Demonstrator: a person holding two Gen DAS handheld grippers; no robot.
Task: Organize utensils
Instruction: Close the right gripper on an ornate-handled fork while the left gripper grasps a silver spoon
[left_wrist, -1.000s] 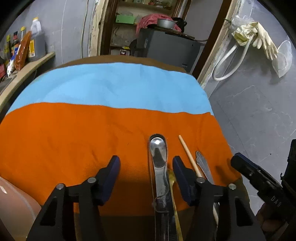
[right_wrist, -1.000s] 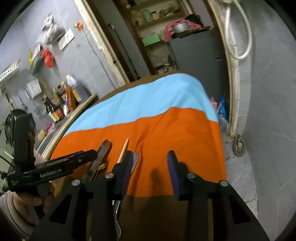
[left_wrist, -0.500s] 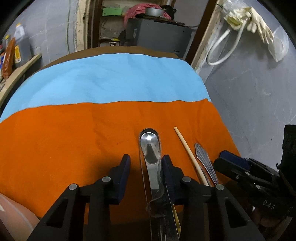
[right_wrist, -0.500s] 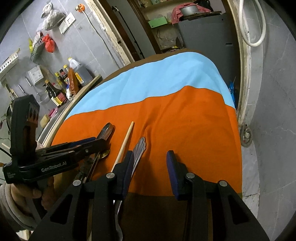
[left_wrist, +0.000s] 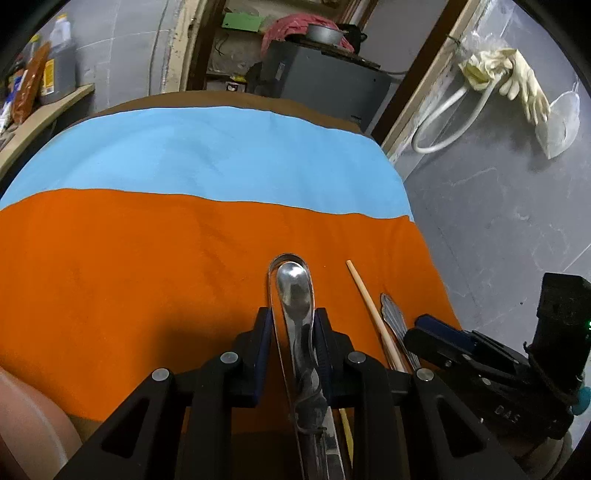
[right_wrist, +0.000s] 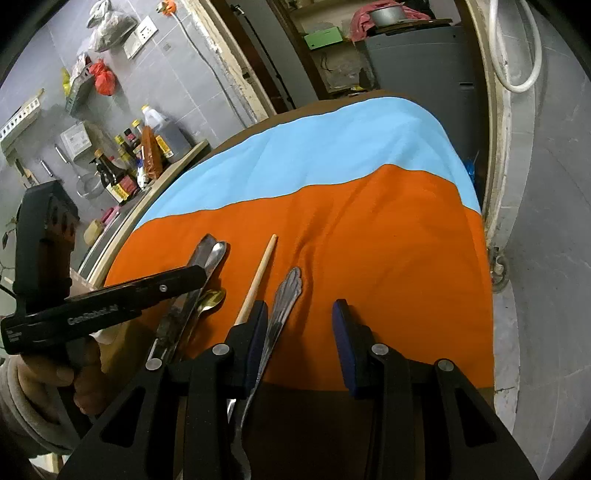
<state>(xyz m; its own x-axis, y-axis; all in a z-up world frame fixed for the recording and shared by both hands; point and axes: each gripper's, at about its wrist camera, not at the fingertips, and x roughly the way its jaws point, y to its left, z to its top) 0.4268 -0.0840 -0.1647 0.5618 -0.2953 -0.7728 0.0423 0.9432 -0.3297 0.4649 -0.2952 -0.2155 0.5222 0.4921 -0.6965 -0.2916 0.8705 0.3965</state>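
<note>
Several utensils lie on the orange cloth (left_wrist: 129, 266) near the table's front right. My left gripper (left_wrist: 291, 325) is shut on steel tongs (left_wrist: 273, 280) with a silver spoon (left_wrist: 293, 291) lying inside them; the pair also shows in the right wrist view (right_wrist: 207, 254). A wooden chopstick (left_wrist: 364, 295) (right_wrist: 260, 267) and a fluted metal handle (left_wrist: 391, 314) (right_wrist: 288, 291) lie to the right. A gold spoon (right_wrist: 212, 299) lies beside the tongs. My right gripper (right_wrist: 299, 321) is open just above the cloth, its left finger (right_wrist: 255, 328) next to the fluted handle.
A light blue cloth (left_wrist: 207, 151) covers the far half of the table. A shelf with sauce bottles (right_wrist: 125, 166) runs along the left. A grey cabinet (left_wrist: 325, 85) stands behind the table. The table's right edge drops to a grey floor (right_wrist: 546, 258).
My left gripper has closed from wide open onto the tongs and spoon. My right gripper has moved forward over the cloth beside the fluted handle, staying open.
</note>
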